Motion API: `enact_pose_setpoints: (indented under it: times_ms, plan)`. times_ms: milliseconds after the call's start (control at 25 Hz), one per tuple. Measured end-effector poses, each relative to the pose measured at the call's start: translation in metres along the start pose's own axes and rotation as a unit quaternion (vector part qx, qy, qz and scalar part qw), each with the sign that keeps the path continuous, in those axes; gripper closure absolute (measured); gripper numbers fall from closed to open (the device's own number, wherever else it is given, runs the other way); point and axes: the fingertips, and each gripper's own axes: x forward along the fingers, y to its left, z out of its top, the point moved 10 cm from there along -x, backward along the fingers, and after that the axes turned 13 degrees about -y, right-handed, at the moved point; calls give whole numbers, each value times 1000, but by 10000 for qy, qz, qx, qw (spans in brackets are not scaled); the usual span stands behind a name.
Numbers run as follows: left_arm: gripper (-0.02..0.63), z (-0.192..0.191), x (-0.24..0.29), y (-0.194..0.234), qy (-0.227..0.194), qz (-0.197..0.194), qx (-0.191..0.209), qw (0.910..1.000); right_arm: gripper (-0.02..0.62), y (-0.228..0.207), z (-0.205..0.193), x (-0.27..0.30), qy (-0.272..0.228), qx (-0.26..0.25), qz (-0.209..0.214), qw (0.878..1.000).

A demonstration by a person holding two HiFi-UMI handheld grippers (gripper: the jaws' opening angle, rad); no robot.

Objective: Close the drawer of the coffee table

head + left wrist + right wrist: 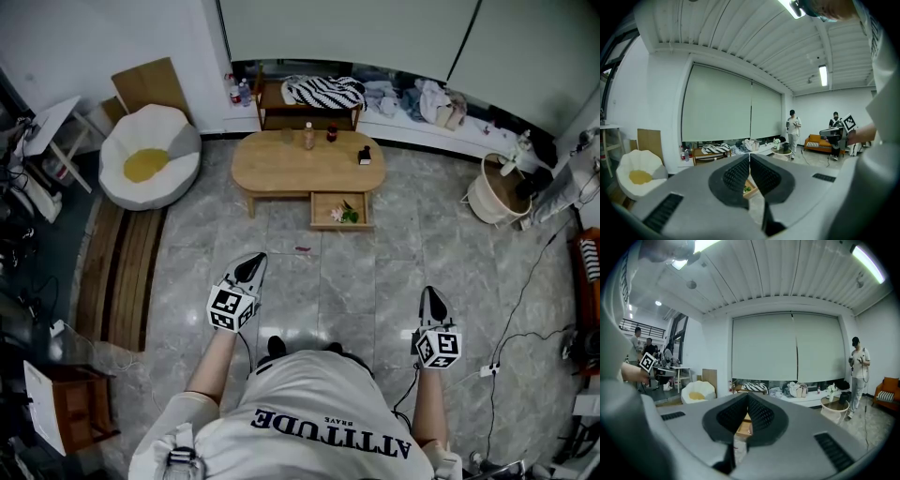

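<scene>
The oval wooden coffee table (281,164) stands ahead on the grey tiled floor. Its drawer (340,211) is pulled out at the front right, with a pink and a green item inside. A strip of that drawer (749,189) shows between the left jaws, and a strip of it (742,425) between the right jaws. My left gripper (250,269) and right gripper (430,299) are both shut and empty, held well short of the table. In their own views the left gripper (750,158) and right gripper (747,396) have tips touching.
Bottles and a small dark jar (365,155) stand on the tabletop. A white round chair (150,155) with a yellow cushion sits left, a wooden shelf (307,105) behind the table, a basket (498,190) right. Cables (525,328) trail on the floor. Two people (792,127) stand far off.
</scene>
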Motion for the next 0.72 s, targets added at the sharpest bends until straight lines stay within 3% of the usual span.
enact_pose_setpoints:
  times_ms: [720]
  plan:
    - [584, -7, 22, -72, 39, 445, 42, 9990, 575, -75, -11, 6, -24, 88, 497, 9987]
